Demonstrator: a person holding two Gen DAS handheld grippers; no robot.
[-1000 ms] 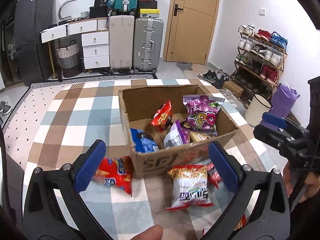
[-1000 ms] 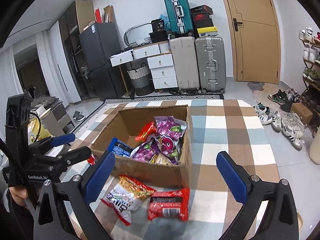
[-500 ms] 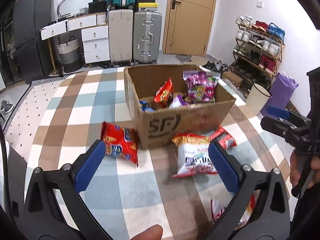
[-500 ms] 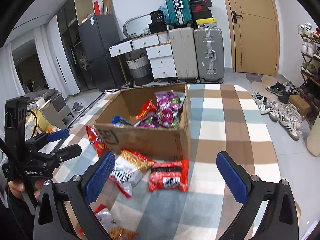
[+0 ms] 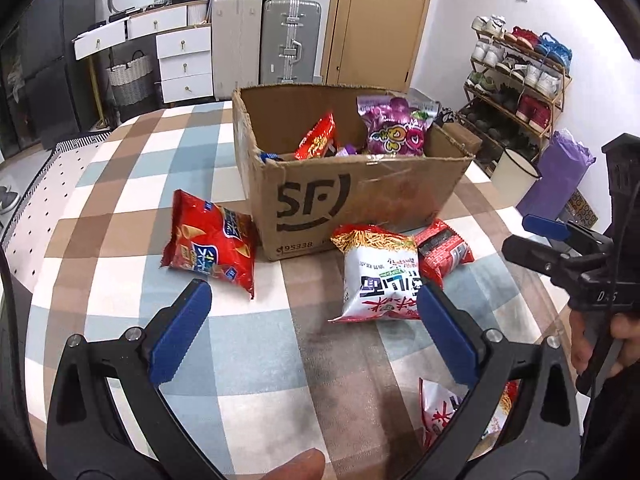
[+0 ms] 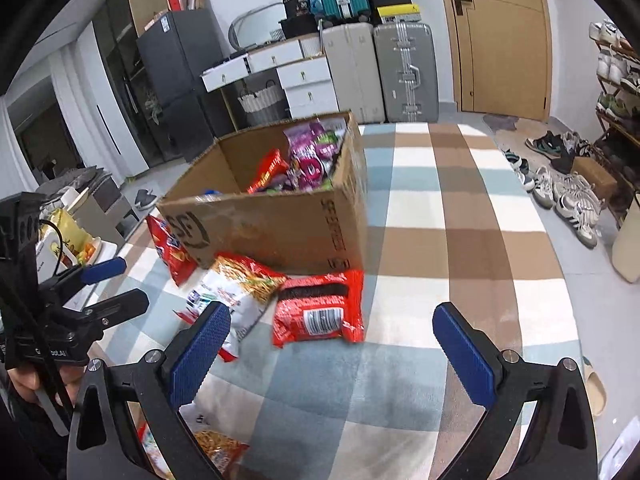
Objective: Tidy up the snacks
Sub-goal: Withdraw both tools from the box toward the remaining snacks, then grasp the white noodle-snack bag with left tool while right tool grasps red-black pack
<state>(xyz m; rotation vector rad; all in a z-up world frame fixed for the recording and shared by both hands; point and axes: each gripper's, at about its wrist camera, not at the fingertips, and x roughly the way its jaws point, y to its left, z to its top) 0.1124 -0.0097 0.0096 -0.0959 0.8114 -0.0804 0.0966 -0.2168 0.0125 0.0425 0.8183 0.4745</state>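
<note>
A cardboard box (image 5: 360, 196) (image 6: 280, 228) holding several snack bags stands on the checked cloth. In front of it lie a red chip bag (image 5: 210, 246), a white and red noodle-snack bag (image 5: 380, 276) (image 6: 236, 292) and a small red packet (image 5: 442, 250) (image 6: 318, 306). Another snack bag (image 5: 444, 416) (image 6: 216, 452) lies nearest to me. My left gripper (image 5: 310, 332) is open and empty, short of the loose bags. My right gripper (image 6: 332, 354) is open and empty, just short of the small red packet.
The table edge (image 6: 568, 288) runs along the right, with shoes (image 6: 568, 196) on the floor beyond. Suitcases (image 5: 264, 40), white drawers (image 5: 180, 60), a door (image 5: 376, 20) and a shoe rack (image 5: 520, 76) stand behind. A purple bag (image 5: 556, 176) sits beside a bucket.
Both grippers have pulled back and dropped lower; the box now looks farther off and the loose bags in front of it have come into fuller view. Both stay open.
</note>
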